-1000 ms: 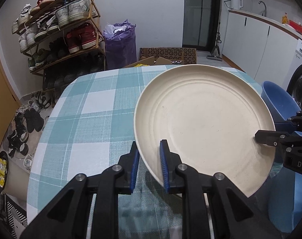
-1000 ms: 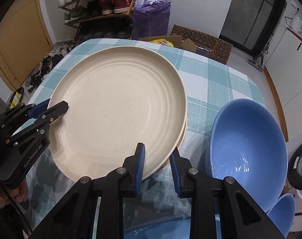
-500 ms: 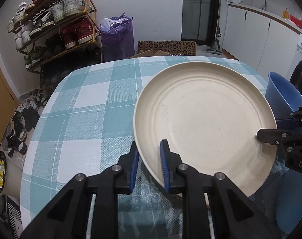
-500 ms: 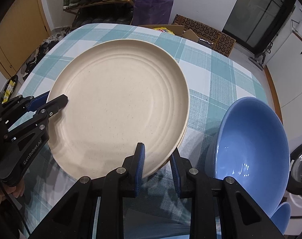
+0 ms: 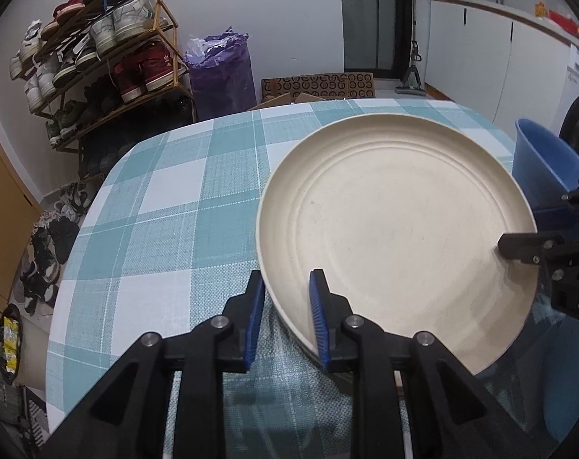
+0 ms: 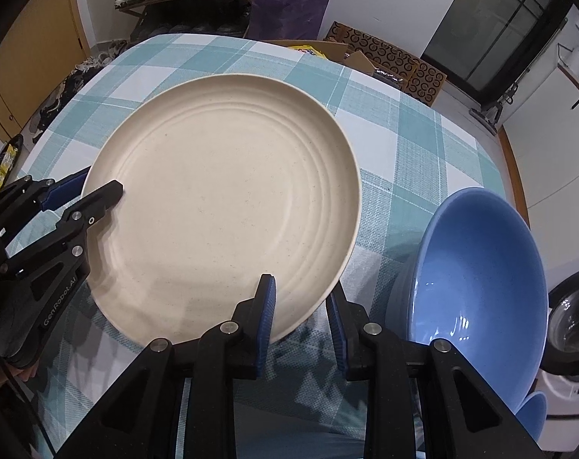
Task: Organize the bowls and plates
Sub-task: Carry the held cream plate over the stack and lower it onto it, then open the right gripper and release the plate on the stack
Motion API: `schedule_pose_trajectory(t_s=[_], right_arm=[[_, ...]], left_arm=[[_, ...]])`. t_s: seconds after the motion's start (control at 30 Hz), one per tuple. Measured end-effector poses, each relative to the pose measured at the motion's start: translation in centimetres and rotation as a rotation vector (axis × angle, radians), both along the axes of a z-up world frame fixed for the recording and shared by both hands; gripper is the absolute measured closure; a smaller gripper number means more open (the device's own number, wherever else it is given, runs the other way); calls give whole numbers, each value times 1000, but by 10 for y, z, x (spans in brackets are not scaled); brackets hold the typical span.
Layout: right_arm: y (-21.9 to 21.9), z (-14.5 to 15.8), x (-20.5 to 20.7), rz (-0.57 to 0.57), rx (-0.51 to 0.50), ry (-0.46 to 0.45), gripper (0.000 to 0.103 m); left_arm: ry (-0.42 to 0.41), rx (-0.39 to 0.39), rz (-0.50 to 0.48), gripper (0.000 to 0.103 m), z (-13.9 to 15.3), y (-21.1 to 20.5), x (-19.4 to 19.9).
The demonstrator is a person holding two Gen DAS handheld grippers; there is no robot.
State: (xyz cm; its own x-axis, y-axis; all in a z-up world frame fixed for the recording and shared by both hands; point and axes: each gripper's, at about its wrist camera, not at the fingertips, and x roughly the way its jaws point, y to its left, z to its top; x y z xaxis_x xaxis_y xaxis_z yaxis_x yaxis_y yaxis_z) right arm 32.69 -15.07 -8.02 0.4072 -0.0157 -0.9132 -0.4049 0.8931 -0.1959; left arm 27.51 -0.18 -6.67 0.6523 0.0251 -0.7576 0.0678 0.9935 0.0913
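A large cream plate lies over the teal checked table; it also shows in the right wrist view. My left gripper straddles its near left rim, jaws apart with the rim between them. My right gripper straddles the opposite rim, jaws wider apart. A large blue bowl stands tilted right of the plate, also seen in the left wrist view. The edge of a second blue bowl peeks out below it.
A shoe rack and a purple bag stand beyond the table's far edge. Cardboard boxes lie on the floor. A washing machine is at the right, white cabinets behind.
The plate has come down flatter and closer to the table. Both grippers' jaws have widened around its rim, the right one more.
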Motion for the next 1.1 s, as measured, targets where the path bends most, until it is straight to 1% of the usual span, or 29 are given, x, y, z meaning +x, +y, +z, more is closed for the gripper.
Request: schedule_pose_trajectory(t_s=[0.1,0.2,0.43,0.53,0.77,0.93,1.1], right_arm=[[0,-2,2,-2,-21,3,77],[-1,-2,2,0,-23,1,76],[0,-4,1,13,-27,9,74],[0,-4,-1,21,-9,26,71],[6,-6,-2,36,11,39,69],[9,-7,-5,47,10,41,69],[8,-6,-6,58,37,47,62]], left_arm=[[2,24,-3,80,-3,-2,-2],[4,14,-2,80,-3,0,-2],[9,26,-13,79,-3,-2,-3],[6,45,-10,78,-3,-2,-5],[12,45,-4,76,-3,6,-10],[17,26,5,72,-3,11,-11],[31,-3,2,70,-2,13,-12]])
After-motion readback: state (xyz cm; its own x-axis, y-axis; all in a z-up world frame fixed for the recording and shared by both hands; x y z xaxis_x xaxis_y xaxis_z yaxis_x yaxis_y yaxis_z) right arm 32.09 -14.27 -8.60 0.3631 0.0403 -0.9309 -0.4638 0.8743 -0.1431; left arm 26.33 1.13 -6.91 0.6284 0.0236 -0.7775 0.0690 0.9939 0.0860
